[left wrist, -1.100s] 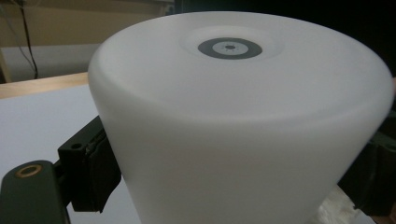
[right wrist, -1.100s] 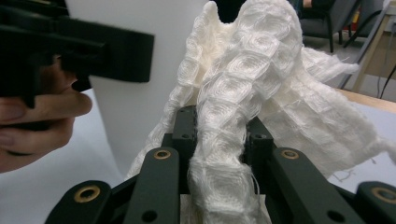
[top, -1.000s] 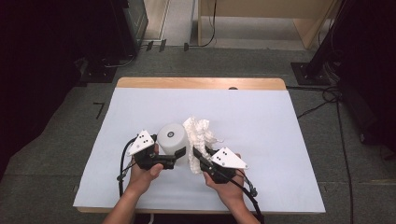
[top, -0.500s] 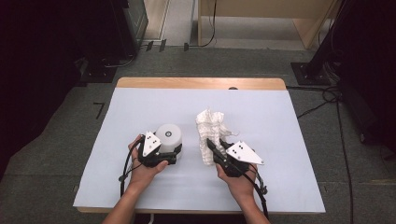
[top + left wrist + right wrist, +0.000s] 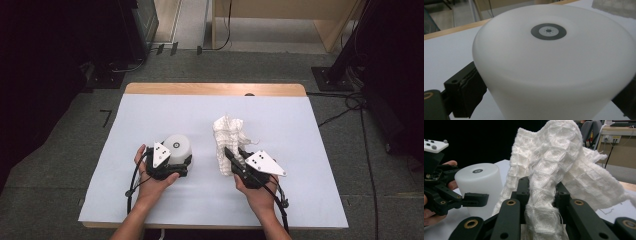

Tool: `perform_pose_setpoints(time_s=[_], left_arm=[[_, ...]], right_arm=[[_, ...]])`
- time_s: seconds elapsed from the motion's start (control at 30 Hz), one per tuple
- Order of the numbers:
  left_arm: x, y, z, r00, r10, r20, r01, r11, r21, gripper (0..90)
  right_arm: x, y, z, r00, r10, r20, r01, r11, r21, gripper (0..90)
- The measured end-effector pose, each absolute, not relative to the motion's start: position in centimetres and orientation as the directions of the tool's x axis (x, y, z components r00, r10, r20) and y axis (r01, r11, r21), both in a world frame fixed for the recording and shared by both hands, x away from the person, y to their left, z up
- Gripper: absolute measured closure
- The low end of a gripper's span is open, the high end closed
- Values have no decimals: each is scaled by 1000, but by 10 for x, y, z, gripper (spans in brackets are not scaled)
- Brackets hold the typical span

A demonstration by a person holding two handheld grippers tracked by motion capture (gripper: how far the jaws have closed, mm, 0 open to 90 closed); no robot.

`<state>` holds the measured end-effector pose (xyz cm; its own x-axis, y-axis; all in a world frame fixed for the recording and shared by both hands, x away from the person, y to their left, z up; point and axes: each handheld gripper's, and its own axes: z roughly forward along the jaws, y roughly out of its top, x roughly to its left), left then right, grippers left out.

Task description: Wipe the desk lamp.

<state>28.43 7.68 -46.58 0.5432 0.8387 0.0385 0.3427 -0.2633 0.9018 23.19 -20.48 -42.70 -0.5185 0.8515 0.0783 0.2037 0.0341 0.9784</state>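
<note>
Left fingers (image 5: pixel 464 97) astride white cup (image 5: pixel 177 148); right gripper (image 5: pixel 234 156) pinching cloth (image 5: pixel 227 135)

Cup (image 5: pixel 178 147) upside down on table (image 5: pixel 150 110), left of centre, between jaws of left gripper (image 5: pixel 181 161); cloth (image 5: pixel 227 135) right of cup, well apart, bunched upright in right gripper (image 5: pixel 235 154); both near front edge

A white, round-topped plastic cup (image 5: pixel 178 148) stands upside down on the near left of the table, a small dark ring with a grey centre marked on its upturned base. To its right, well apart from it, a white waffle-weave cloth (image 5: pixel 226 140) is bunched and lifted into an upright crumpled fold, its loose upper end flopping over.
</note>
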Motion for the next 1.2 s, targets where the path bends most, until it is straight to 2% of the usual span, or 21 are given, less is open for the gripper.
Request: perform_pose_setpoints(time_s=[0.1,0.17,0.3,0.4,0.53,0.67,0.77,0.9,1.0,1.07,1.2], left_arm=[[279,72,-464,495,868,32,347,-232,909,13],[276,66,-463,430,903,11,374,-189,908,13],[274,50,-465,304,952,38,406,-166,899,16],[276,43,-468,274,960,48,432,-168,886,20],[277,44,-468,277,960,43,432,-164,887,79],[278,52,-467,321,947,13,430,-158,889,84],[280,63,-462,425,904,-54,419,-143,897,86],[286,76,-452,619,757,-208,426,-102,899,86],[288,80,-447,706,642,-297,452,-86,888,85],[287,80,-445,740,596,-313,453,-96,887,86],[281,73,-440,795,539,-278,415,-150,897,86]], right_arm=[[233,-206,-427,-520,851,73,197,37,980,726],[232,-206,-426,-521,851,74,197,35,980,726],[233,-207,-427,-520,851,77,202,35,979,726],[233,-206,-427,-522,850,76,201,36,979,726],[233,-206,-427,-522,850,76,202,36,979,726],[233,-206,-427,-521,850,76,202,36,979,726],[232,-205,-426,-523,849,78,201,34,979,727],[230,-203,-423,-538,839,75,187,33,982,727],[226,-200,-418,-564,823,74,175,32,984,727],[223,-197,-414,-587,806,68,155,29,987,726],[215,-186,-407,-634,772,46,125,43,991,726]])
